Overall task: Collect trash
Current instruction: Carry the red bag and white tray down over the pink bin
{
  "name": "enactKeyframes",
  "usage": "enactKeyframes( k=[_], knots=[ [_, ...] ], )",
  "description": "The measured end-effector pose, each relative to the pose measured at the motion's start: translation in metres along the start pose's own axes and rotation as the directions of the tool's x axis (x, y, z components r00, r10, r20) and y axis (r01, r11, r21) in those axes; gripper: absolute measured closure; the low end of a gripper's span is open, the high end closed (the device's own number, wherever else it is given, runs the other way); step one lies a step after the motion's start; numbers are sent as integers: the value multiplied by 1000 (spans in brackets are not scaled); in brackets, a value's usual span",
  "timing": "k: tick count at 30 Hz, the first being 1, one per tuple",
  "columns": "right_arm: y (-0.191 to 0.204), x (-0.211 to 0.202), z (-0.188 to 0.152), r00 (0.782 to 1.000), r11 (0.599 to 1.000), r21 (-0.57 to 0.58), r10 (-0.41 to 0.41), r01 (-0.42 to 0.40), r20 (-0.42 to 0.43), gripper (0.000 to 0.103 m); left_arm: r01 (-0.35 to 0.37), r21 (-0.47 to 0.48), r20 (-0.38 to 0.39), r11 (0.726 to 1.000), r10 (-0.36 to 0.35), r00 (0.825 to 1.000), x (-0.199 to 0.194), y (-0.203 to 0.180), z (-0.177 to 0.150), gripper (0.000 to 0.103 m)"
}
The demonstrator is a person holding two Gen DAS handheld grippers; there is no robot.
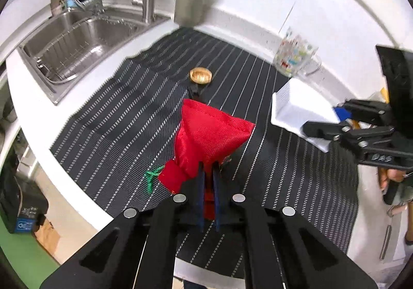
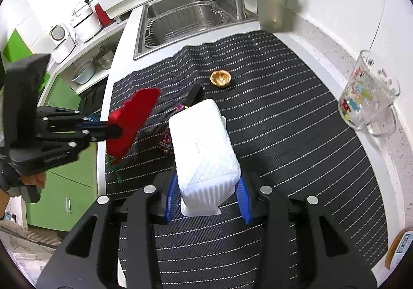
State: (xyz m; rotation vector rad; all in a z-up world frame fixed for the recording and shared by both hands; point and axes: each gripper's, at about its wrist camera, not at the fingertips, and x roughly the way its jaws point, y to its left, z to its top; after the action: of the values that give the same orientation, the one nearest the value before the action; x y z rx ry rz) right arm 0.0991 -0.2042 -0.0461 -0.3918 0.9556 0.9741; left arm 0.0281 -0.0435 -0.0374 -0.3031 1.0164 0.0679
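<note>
Left gripper is clamping its jaws tight on a red cloth pouch, holding it above the striped black mat; gold cup is sitting farther back. Right gripper is gripping the white ribbed container, jaws partly open around it.

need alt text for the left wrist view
The left gripper is shut on a red fabric pouch above a black pinstriped mat. Beyond lie a small gold dish and a steel sink; the right gripper holds a white ribbed box.
</note>
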Motion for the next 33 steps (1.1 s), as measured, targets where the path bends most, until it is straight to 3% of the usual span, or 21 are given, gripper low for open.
enactKeyframes(
  k=[5, 11, 17, 20, 25, 28, 33],
  knots=[
    [21, -14, 11, 999, 998, -55, 21, -19, 35, 65, -15, -37, 68, 999, 18, 997, -40, 3, -2, 97],
    [81, -17, 28, 992, 977, -186, 114, -101, 56, 65, -96, -134, 134, 986, 114, 984, -94, 27, -28, 97],
    [174, -3, 39, 969, 916, -331, 246, -224, 24, 65, -199, -268, 144, 943, 243, 959, -151, 69, -84, 97],
    [221, 9, 39, 955, 879, -389, 296, -275, -7, 65, -251, -346, 128, 904, 311, 942, -177, 95, -123, 97],
    [295, 40, 31, 941, 841, -433, 331, -325, -65, 65, -299, -431, 89, 851, 370, 925, -198, 137, -179, 97],
    [329, 64, 20, 942, 840, -430, 321, -331, -99, 65, -308, -460, 72, 833, 380, 922, -201, 162, -209, 97],
    [363, 109, 4, 948, 857, -405, 285, -319, -143, 65, -292, -482, 37, 826, 352, 935, -182, 206, -251, 97]
  ],
)
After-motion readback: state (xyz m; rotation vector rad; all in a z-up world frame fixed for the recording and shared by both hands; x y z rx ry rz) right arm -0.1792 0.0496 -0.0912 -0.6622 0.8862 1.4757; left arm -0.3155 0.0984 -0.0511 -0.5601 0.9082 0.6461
